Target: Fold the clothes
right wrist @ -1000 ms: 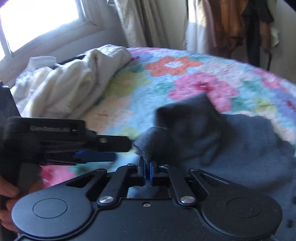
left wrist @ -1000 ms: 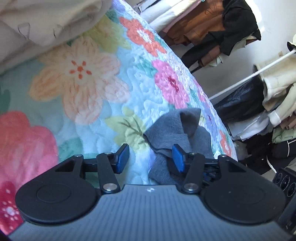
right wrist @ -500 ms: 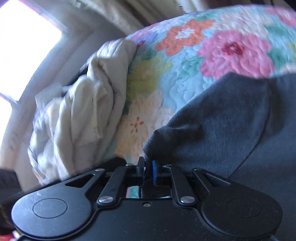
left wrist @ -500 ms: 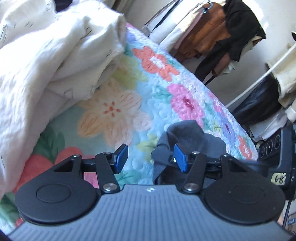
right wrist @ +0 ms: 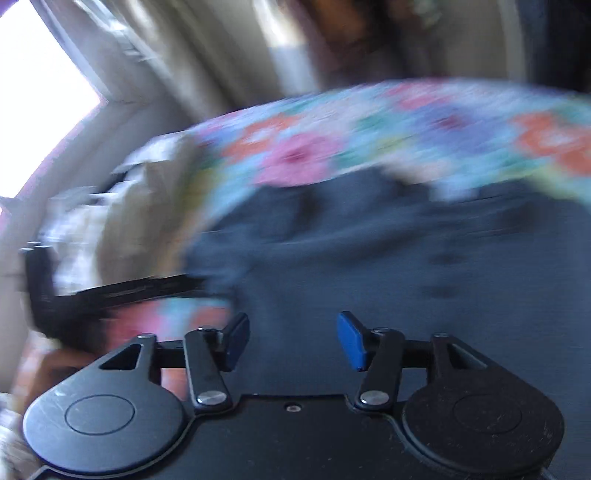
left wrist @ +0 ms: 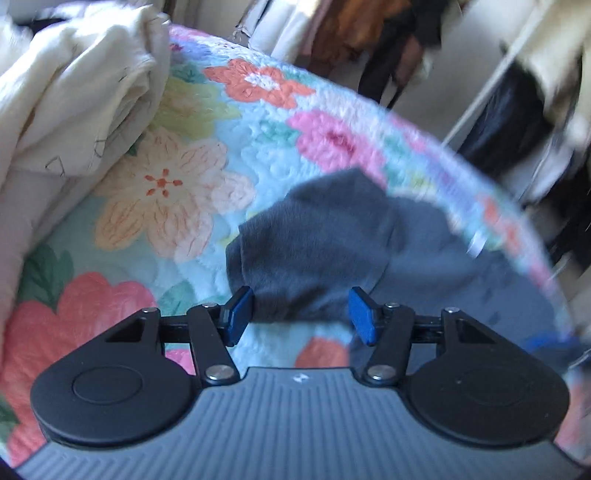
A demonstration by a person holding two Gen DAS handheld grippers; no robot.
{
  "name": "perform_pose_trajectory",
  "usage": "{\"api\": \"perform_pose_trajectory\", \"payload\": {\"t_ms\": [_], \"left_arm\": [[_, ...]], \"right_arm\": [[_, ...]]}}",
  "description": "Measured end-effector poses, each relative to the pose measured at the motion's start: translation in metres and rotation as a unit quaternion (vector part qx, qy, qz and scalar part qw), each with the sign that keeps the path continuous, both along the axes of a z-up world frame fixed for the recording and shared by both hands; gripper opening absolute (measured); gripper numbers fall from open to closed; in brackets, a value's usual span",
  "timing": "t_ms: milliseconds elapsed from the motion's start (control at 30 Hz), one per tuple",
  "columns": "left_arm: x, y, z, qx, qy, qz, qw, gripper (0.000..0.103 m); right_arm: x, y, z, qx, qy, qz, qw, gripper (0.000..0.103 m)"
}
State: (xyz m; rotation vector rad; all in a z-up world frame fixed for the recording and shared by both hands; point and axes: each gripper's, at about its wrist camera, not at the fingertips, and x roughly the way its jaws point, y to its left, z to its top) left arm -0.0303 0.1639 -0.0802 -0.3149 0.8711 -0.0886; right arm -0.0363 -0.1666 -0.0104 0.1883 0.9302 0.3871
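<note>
A dark grey garment (left wrist: 317, 243) lies on the flowered quilt (left wrist: 173, 192), one flap folded over on itself. My left gripper (left wrist: 301, 314) is open, its blue pads just short of the garment's near edge, holding nothing. In the right wrist view, which is heavily blurred, the same garment (right wrist: 388, 258) fills the middle. My right gripper (right wrist: 293, 341) is open and empty above it. The left gripper's black body (right wrist: 92, 291) shows at the left of that view.
A rumpled cream blanket (left wrist: 70, 96) is heaped at the left of the bed. Clothes hang on a rack (left wrist: 369, 33) beyond the far edge of the bed, with dark bags (left wrist: 502, 122) at the right. A bright window (right wrist: 33, 103) is at the left.
My right gripper has opened and let go of the grey garment's edge, and is moving fast. The garment now lies wider in front of my left gripper.
</note>
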Motion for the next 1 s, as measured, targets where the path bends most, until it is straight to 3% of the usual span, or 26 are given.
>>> {"api": "perform_pose_trajectory", "payload": {"t_ms": [67, 133, 167, 200, 233, 333, 433, 600, 767, 933, 967, 1000], "left_arm": [[0.000, -0.018, -0.004, 0.069, 0.033, -0.025, 0.9967, 0.047], [-0.003, -0.031, -0.009, 0.118, 0.038, -0.033, 0.9918, 0.046], [-0.004, -0.035, -0.009, 0.133, 0.038, -0.032, 0.9899, 0.045], [-0.006, -0.037, -0.007, 0.143, 0.039, -0.029, 0.9885, 0.044], [-0.009, -0.039, -0.001, 0.150, 0.037, -0.025, 0.9876, 0.043], [-0.026, -0.050, 0.028, 0.157, -0.009, -0.032, 0.9871, 0.044], [-0.046, -0.078, 0.051, 0.169, -0.045, -0.054, 0.9830, 0.047], [-0.053, -0.160, 0.062, 0.122, -0.052, -0.132, 0.9823, 0.047], [-0.050, -0.265, 0.062, 0.115, -0.057, -0.206, 0.9701, 0.046], [-0.040, -0.344, 0.046, 0.100, -0.034, -0.229, 0.9678, 0.037], [-0.038, -0.352, 0.042, 0.093, -0.026, -0.228, 0.9689, 0.037], [-0.036, -0.359, 0.039, 0.087, -0.019, -0.227, 0.9697, 0.037]], "right_arm": [[-0.011, -0.039, -0.004, -0.040, -0.024, -0.050, 0.998, 0.061], [-0.025, -0.079, -0.019, -0.065, -0.062, -0.103, 0.991, 0.061], [-0.031, -0.099, -0.029, -0.072, -0.067, -0.143, 0.985, 0.061], [-0.031, -0.117, -0.036, -0.071, -0.044, -0.177, 0.981, 0.063], [-0.032, -0.134, -0.043, -0.062, -0.024, -0.205, 0.976, 0.062], [-0.024, -0.175, -0.043, 0.032, 0.026, -0.244, 0.969, 0.062], [-0.022, -0.204, -0.041, 0.085, 0.020, -0.265, 0.960, 0.062], [-0.026, -0.241, -0.056, 0.084, 0.067, -0.318, 0.942, 0.062], [-0.024, -0.284, -0.083, 0.156, 0.115, -0.335, 0.922, 0.062], [-0.024, -0.305, -0.101, 0.243, 0.106, -0.339, 0.903, 0.062], [-0.019, -0.303, -0.103, 0.239, 0.104, -0.334, 0.906, 0.057], [-0.014, -0.302, -0.105, 0.234, 0.102, -0.329, 0.909, 0.045]]}}
